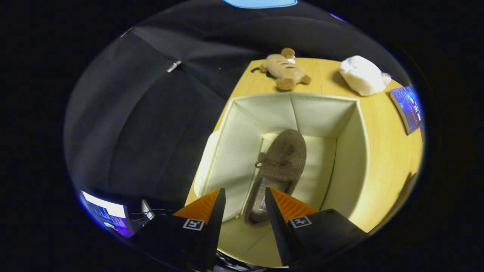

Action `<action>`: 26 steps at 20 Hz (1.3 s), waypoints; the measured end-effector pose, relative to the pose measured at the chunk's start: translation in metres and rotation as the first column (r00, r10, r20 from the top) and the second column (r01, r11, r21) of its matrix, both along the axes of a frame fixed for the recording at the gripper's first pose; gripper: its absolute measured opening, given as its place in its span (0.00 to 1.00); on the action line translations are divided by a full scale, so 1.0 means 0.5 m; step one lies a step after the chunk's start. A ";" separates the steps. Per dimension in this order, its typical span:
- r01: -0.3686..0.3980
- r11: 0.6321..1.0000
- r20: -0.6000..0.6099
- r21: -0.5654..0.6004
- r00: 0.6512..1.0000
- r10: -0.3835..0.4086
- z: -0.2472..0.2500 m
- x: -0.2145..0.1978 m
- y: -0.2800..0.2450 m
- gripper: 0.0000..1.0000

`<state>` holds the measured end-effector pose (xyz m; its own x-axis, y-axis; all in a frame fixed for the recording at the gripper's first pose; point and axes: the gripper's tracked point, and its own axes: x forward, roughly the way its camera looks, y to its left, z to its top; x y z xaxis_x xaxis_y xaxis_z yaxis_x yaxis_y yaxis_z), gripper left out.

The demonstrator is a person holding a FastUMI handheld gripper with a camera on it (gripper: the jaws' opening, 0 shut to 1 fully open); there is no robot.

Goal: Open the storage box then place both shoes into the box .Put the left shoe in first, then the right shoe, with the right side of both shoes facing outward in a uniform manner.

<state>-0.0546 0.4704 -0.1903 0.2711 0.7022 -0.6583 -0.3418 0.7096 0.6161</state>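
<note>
Storage box [351,151], cream fabric, open-topped, on a wooden table [385,151]; one brown moccasin shoe [281,162] lies on its floor, toe pointing away, heel between the gripper [244,196] fingers. Fingers spread apart above the box, pressing on nothing. Beyond the box: plush toy [283,70], white bundle [363,75], book [408,107].

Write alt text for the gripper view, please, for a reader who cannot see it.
The gripper hovers over an open cream storage box on a wooden table, its fingers apart with the heel of a brown shoe between them; whether they touch it is unclear. Beyond the box lie a plush toy and a white bag.
</note>
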 end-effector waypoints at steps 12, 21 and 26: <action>0.117 0.993 0.427 0.013 0.897 -0.111 0.105 0.005 -0.431 0.97; 0.355 0.899 0.441 -0.256 0.871 -0.218 -0.098 -0.060 -0.860 0.98; 0.344 0.843 0.345 -0.413 0.916 -0.204 -0.270 -0.121 -0.979 0.98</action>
